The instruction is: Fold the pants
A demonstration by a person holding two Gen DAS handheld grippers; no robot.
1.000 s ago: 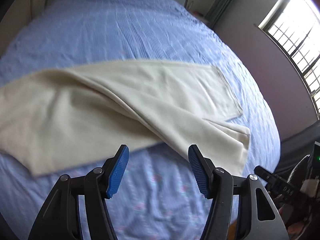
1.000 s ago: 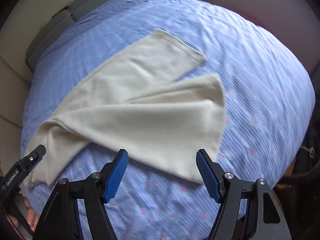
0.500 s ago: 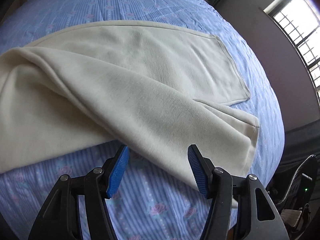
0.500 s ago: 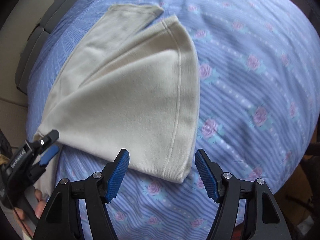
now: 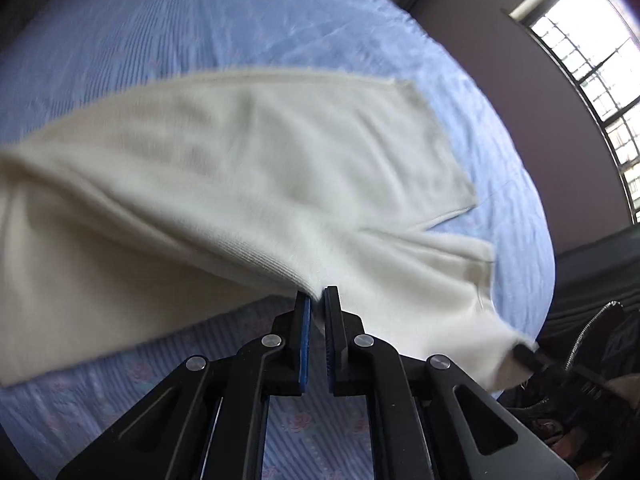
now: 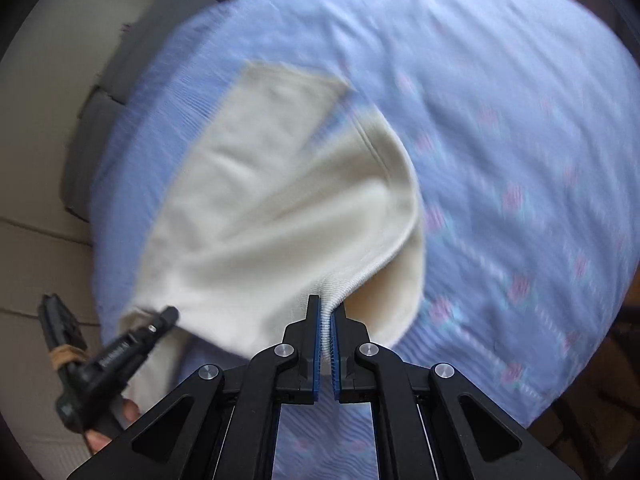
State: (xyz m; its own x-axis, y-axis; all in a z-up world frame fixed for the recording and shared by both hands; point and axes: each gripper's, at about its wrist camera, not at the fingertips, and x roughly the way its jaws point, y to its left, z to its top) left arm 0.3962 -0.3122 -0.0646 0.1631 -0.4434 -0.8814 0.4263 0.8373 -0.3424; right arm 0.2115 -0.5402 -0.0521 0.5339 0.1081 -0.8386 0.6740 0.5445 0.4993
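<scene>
Cream pants (image 5: 248,184) lie across a blue floral bedspread (image 5: 200,24), both legs stretching toward the far side. My left gripper (image 5: 316,300) is shut on the near edge of the upper leg and lifts it slightly. My right gripper (image 6: 328,312) is shut on the ribbed hem of the same pants (image 6: 256,216), raising a fold. The left gripper also shows in the right wrist view (image 6: 160,320) at the lower left, pinching the cloth. The right gripper's tip shows in the left wrist view (image 5: 524,350) at the leg's corner.
The bedspread (image 6: 520,160) covers the whole bed. A grey headboard cushion (image 6: 104,112) sits at the far left. A barred window (image 5: 592,80) is on the right wall. Dark items (image 5: 592,380) lie beside the bed at lower right.
Both grippers went from open to shut on the pants' near edge and are lifting it. The views are blurred by motion.
</scene>
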